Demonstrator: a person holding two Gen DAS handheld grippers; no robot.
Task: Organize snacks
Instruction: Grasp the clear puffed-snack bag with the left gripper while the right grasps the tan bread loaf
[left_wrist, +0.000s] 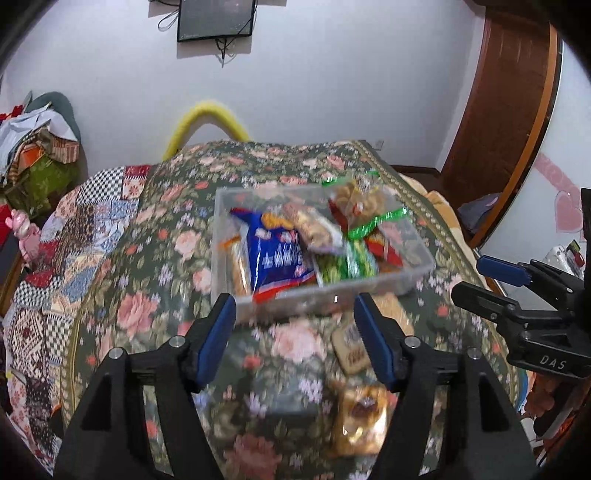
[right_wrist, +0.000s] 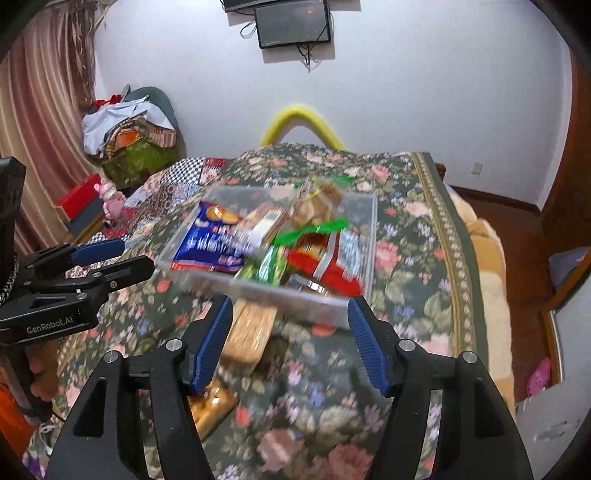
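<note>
The task is largely complete. The clear rectangular plastic bin (left_wrist: 413, 275) sits at frame centre on the floral bedspread (left_wrist: 155, 258) and holds most snacks: a blue biscuit bag (left_wrist: 275, 251), a green-edged clear cookie pack (left_wrist: 364, 206) and a red packet (right_wrist: 328, 273). Remaining outside, below the bin: a tan wafer pack (right_wrist: 251, 332) and a gold-wrapped pastry (left_wrist: 360, 421). The left gripper (left_wrist: 295, 339) and the right gripper (right_wrist: 290, 343) stand spread, nothing between the pads.

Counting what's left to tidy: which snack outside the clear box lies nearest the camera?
The gold-wrapped snack, lowest on the floral cover; the tan biscuit packs lie closer to the box.
</note>
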